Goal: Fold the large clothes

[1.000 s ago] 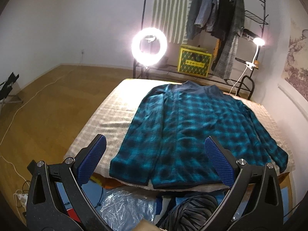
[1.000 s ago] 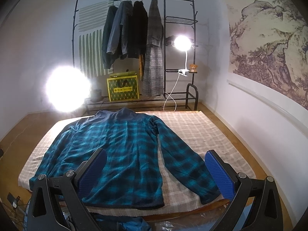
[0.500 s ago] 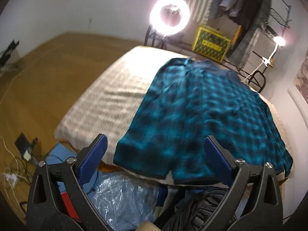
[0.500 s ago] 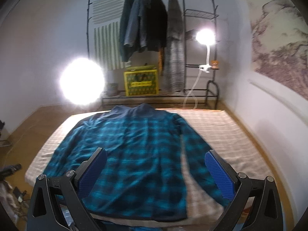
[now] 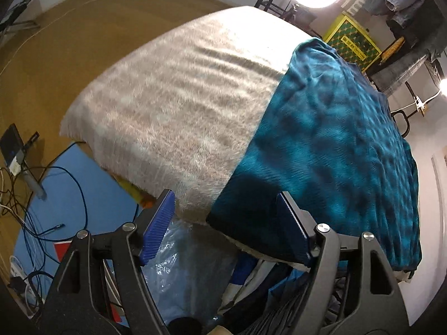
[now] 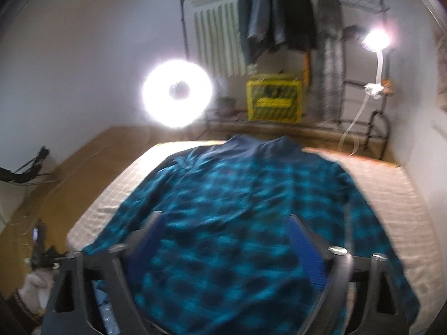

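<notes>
- The teal plaid shirt (image 6: 237, 209) is lying spread flat on the beige-covered mattress (image 5: 173, 106), collar toward the clothes rack (image 6: 279, 14), hem along the near edge.
- The left gripper (image 5: 223, 223) is hanging over the shirt's near left hem corner (image 5: 223, 215); its jaws have just been closing but are standing apart, with the corner between them and neither pad pressing it.
- The right gripper (image 6: 223, 240) is hovering over the lower body of the shirt; its jaws have just been closing too, and are spread with nothing pinched.
- Bare cover is lying open to the left of the shirt; cables (image 5: 50, 195) are trailing on the floor below the edge.
</notes>
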The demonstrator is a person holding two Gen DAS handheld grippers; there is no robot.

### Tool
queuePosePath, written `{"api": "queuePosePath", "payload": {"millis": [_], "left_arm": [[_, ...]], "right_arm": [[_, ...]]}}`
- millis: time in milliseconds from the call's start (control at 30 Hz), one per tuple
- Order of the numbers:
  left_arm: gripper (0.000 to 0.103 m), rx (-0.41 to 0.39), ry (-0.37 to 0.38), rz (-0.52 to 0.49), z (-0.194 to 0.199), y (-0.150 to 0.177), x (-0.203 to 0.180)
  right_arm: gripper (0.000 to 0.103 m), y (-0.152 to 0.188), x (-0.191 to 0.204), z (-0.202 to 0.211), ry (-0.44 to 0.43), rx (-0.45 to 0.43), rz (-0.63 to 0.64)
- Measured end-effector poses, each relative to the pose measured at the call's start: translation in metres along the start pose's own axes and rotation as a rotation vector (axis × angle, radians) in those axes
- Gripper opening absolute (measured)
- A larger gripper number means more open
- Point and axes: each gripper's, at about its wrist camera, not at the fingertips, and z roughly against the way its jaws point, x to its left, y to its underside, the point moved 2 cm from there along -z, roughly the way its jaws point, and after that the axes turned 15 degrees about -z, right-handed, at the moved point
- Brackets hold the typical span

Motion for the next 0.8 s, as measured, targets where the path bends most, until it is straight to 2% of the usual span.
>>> {"api": "queuePosePath", "payload": {"millis": [100,167,233,333,400,433,467,533,633,733,800], "left_arm": [[0.077,0.002,0.007,-0.003,-0.007,0.001,-0.001],[0.077,-0.002,0.027,0.006,-0.011,0.000,-0.003],[0.070,-0.007,0.034,0.012,-0.015,-0.001,-0.004],[0.068,-0.015,0.010,0.015,-0.016,-0.001,-0.006],[0.052,-0.018,-0.019,0.016,-0.014,0.001,-0.003],[0.039,-0.020,-0.030,0.018,-0.012,0.002,0.000],[0.021,-0.030,-0.018,0.024,-0.009,0.003,0.003],[0.002,-0.050,0.029,0.037,-0.002,0.004,0.008],[0.002,-0.087,0.045,0.022,0.009,0.000,0.006],[0.005,-0.125,0.007,-0.028,0.016,-0.006,-0.003],[0.029,-0.104,0.023,-0.041,0.010,-0.011,-0.005]], "right_arm": [[0.066,0.001,0.015,-0.026,-0.052,0.069,0.000],[0.066,0.002,0.026,-0.042,-0.080,0.103,0.001],[0.066,0.003,0.038,-0.059,-0.104,0.136,0.002],[0.066,0.005,0.052,-0.076,-0.126,0.173,0.008],[0.065,0.006,0.061,-0.088,-0.135,0.192,0.024],[0.065,0.006,0.065,-0.094,-0.136,0.202,0.036],[0.065,0.006,0.069,-0.099,-0.139,0.210,0.048],[0.065,0.007,0.078,-0.107,-0.149,0.223,0.069],[0.065,0.009,0.088,-0.115,-0.163,0.238,0.086],[0.065,0.010,0.096,-0.127,-0.176,0.259,0.097],[0.065,0.011,0.102,-0.132,-0.189,0.273,0.101]]}}
